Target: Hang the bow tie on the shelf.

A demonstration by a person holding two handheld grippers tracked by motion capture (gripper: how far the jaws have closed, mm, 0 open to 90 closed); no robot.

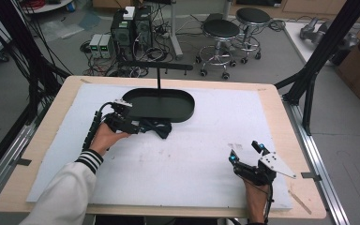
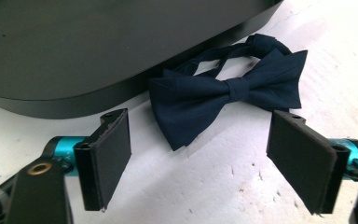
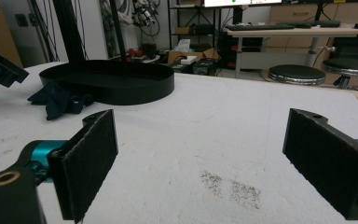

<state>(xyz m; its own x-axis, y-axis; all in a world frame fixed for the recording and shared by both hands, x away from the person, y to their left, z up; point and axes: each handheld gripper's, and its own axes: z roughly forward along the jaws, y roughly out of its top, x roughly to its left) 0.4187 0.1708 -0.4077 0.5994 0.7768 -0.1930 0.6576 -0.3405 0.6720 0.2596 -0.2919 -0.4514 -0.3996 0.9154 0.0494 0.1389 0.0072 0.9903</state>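
White foam sheeting (image 1: 178, 159) covers the wooden table; no readable writing shows on anything. Toward the far side sits a black oval tray (image 1: 161, 105) with an upright post. A navy bow tie (image 2: 228, 93) lies on the sheet, touching the tray's near wall. The left gripper (image 2: 200, 154) reaches toward the tray, jaws spread either side of the tie, not touching it. The right gripper (image 1: 247, 152) rests well apart from the tray, jaws wide open, empty.
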